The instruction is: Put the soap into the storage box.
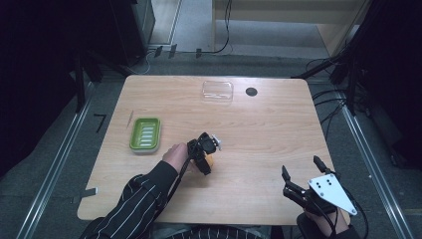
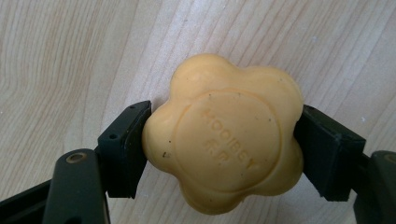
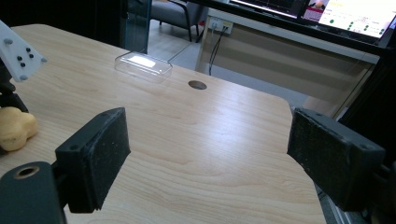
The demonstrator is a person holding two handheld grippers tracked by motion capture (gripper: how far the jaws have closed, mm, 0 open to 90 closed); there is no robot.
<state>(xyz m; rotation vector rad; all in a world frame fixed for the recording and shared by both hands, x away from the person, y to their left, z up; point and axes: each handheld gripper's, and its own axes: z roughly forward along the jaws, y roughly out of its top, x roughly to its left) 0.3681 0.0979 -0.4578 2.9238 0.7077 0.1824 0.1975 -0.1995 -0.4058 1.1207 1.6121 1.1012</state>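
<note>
While left tool [image 2: 223, 140] grips soap [image 2: 224, 135]: green dish [image 1: 145, 134] nearby.

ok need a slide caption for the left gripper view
Left tongs shut on a yellow flower-shaped soap over the wooden table.

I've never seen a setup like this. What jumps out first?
A yellow flower-shaped soap bar clamped between the left gripper's black jaws, mid-table. To its left sits a bright green soap dish; a clear plastic lid lies near the far edge. The right gripper hangs open at the near right corner.
</note>
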